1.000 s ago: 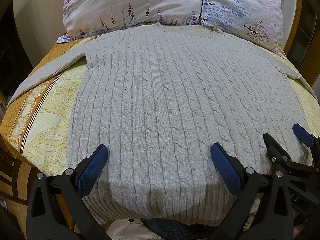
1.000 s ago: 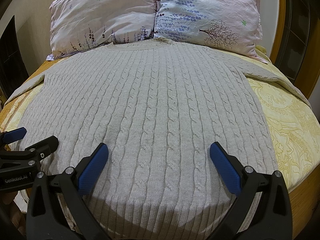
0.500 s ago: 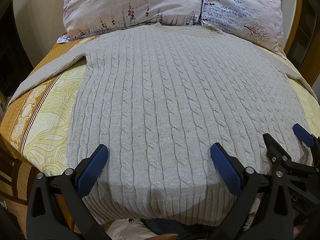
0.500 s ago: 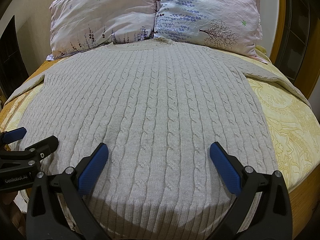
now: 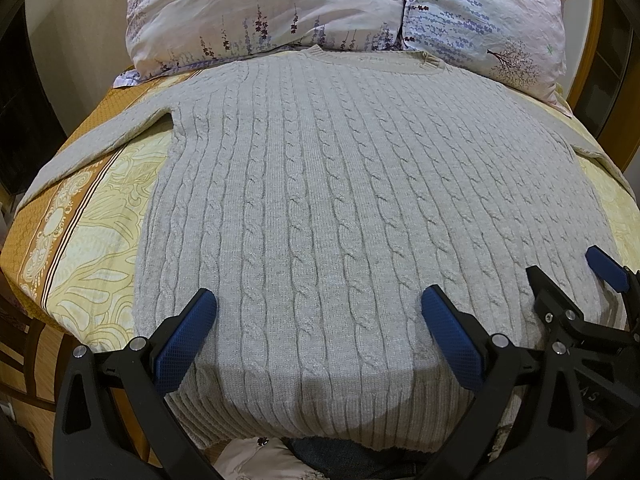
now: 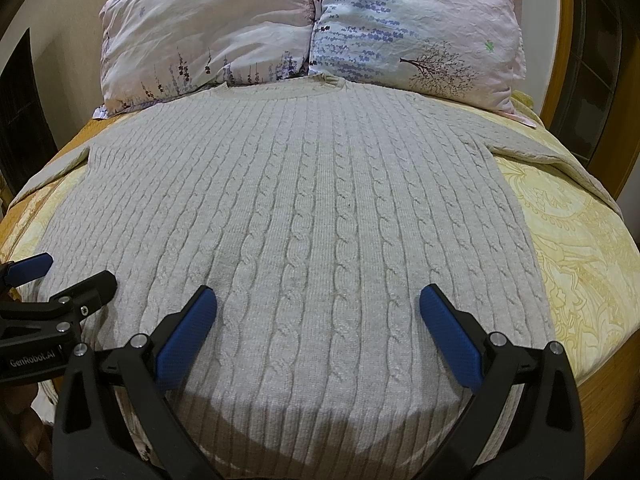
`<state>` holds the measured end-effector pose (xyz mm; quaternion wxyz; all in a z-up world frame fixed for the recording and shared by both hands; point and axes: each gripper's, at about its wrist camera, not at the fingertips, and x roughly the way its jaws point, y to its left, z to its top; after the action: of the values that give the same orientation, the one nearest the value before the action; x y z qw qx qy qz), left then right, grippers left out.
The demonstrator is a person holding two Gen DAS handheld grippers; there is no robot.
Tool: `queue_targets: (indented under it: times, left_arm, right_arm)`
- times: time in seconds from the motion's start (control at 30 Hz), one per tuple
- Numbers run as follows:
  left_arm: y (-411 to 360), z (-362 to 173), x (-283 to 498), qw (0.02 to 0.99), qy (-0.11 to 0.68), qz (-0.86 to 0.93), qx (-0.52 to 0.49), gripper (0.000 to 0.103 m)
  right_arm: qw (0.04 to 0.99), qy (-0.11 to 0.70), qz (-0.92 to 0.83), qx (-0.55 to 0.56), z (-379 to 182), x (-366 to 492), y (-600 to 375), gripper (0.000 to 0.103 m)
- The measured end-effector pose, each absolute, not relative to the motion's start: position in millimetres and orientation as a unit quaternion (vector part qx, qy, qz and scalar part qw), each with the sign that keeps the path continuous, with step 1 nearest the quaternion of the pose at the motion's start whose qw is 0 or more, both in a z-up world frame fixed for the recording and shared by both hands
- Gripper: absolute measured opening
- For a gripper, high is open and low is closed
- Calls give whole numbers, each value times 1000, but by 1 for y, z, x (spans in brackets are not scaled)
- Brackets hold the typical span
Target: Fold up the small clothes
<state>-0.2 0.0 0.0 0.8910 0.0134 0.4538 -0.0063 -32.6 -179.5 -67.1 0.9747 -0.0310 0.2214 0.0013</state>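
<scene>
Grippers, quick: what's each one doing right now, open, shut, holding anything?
Left gripper: open, holding nothing, over the sweater hem.
Right gripper: open, holding nothing, over the same hem.

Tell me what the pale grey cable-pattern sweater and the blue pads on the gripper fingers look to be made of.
Pale grey cable-pattern sweater: a soft, matte knit, probably wool or acrylic yarn; twisted cable columns and a ribbed hem show, but the fibre cannot be told. Blue pads on the black gripper fingers: likely rubber or soft plastic, matte, with a fine cross-hatched grip texture.
</scene>
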Motion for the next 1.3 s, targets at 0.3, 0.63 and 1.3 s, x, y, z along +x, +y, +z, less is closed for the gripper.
queue_targets:
  times: [0.3, 0.63, 1.3]
  left_arm:
    - [0, 1, 4, 887, 462, -7, 14, 102]
    - [0, 2, 14, 880, 474, -22, 24, 102]
    - [2, 31, 92, 895, 438, -85, -2, 102]
  right_arm:
    - [973, 227, 16, -44, -64, -29, -182, 101]
    - [972, 220, 64, -55, -63, -26, -191, 101]
    - [923, 178, -76, 332, 17, 57, -470, 56]
